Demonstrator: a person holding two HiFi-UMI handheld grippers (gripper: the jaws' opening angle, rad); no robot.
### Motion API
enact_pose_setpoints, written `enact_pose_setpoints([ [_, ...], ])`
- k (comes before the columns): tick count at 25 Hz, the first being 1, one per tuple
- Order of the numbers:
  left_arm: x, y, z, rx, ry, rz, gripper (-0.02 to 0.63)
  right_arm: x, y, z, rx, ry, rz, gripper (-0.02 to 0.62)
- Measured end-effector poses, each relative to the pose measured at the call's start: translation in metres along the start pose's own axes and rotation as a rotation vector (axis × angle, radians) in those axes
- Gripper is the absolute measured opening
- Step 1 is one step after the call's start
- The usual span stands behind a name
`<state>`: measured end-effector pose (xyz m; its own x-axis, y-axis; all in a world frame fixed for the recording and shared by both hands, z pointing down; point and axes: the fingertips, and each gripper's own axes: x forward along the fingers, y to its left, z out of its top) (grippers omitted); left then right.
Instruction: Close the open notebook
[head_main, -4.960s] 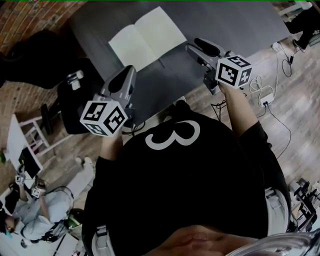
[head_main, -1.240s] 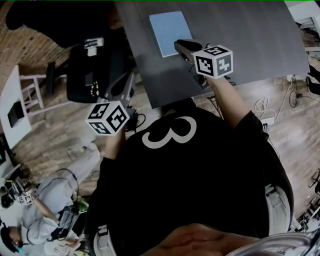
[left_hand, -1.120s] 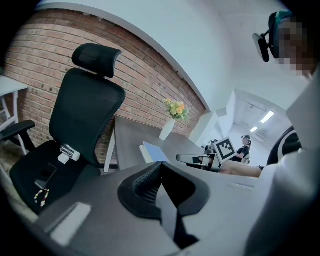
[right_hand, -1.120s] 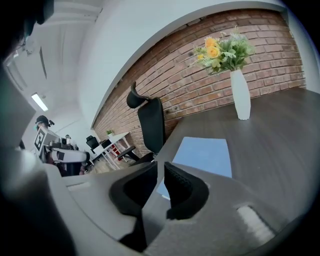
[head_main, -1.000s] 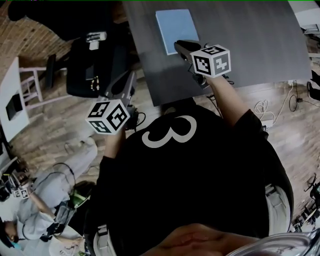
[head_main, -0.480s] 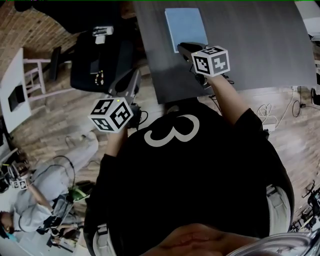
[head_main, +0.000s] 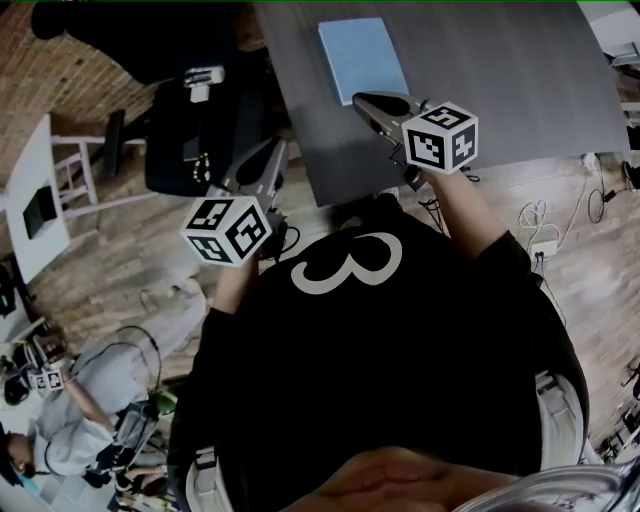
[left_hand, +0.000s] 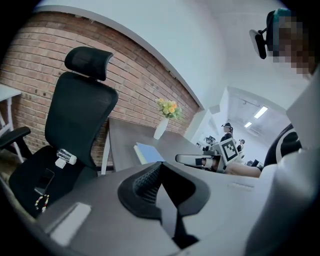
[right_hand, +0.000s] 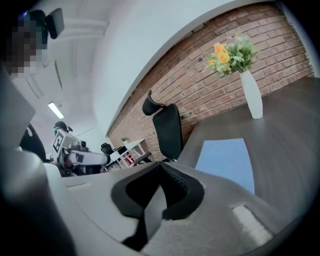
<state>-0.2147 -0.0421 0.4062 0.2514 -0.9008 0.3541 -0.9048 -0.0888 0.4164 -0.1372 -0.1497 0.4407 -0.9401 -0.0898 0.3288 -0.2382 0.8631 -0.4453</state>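
notebook (head_main: 362, 58) lies closed, blue cover up, flat on dark table (head_main: 500, 90), top centre of the head view. right gripper (head_main: 360, 100): jaws closing to fully together, nothing between them. its tip sits by the notebook's lower edge; contact can't be judged. in the right gripper view the notebook is ahead of the tip, apart from the jaws. left gripper (head_main: 275, 150): jaws clenched, empty, off the table's left edge over the wood floor (head_main: 120, 260), beside a black office chair (head_main: 190, 130). table's near edge runs just below the right gripper. wide bare tabletop right of the notebook. white vase with flowers (right_hand: 251, 95) stands past the notebook, well apart.

vs five seconds back: notebook was open with white pages up, now shut. vs half a second back: right gripper has drawn slightly back off the cover; left gripper about the same.
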Motion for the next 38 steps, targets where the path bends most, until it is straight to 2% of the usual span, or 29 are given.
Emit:
enact_pose_setpoints([
  [9,-0.004,-0.038,0.016,0.088,-0.04,-0.119,0.012,-0.052,0.078,0.012,-0.079,-0.115,0.092,0.002],
  [15,-0.013,-0.057,0.022,0.13,-0.042,-0.181,0.012,-0.071,0.109,0.016,-0.101,-0.159,0.074,0.0],
  [26,-0.014,-0.079,0.021,0.173,-0.034,-0.268,0.012,-0.082,0.115,0.014,-0.117,-0.198,0.002,0.0],
  [38,0.001,-0.078,0.016,0.165,-0.003,-0.286,0.012,-0.08,0.1,0.01,-0.098,-0.189,-0.025,0.0],
])
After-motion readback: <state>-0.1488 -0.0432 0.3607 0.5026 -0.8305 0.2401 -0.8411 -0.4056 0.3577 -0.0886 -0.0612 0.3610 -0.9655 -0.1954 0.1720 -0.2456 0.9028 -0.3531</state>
